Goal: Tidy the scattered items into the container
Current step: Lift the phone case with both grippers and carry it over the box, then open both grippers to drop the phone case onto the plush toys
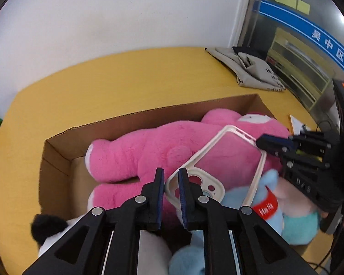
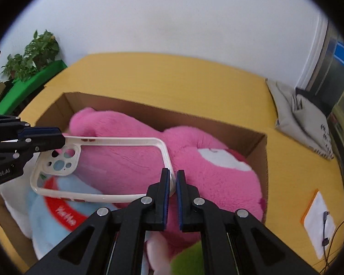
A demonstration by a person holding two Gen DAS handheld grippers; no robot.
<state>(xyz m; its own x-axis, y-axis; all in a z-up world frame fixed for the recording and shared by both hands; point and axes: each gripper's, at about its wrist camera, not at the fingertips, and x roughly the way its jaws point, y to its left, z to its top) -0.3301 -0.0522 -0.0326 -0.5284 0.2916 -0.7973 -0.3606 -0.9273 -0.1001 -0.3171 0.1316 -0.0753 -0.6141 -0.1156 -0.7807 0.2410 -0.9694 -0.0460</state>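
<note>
A clear phone case with a white rim (image 1: 227,160) hangs over the open cardboard box (image 1: 57,158), held at both ends. My left gripper (image 1: 171,181) is shut on its camera-hole corner. My right gripper (image 2: 173,178) is shut on the opposite corner (image 2: 169,174). In the left wrist view the right gripper (image 1: 267,143) grips the far end; in the right wrist view the left gripper (image 2: 55,139) grips the camera end. The case (image 2: 117,162) lies above a big pink plush (image 2: 206,171) and a light blue plush (image 2: 57,217) in the box (image 2: 261,151).
The box stands on a yellow table (image 1: 126,80). A black-and-white plush (image 1: 50,229) sits at the box's near left. A grey cloth bag (image 1: 252,71) lies at the table's far right. A white card with a cable (image 2: 318,220) lies right of the box. A plant (image 2: 34,55) stands far left.
</note>
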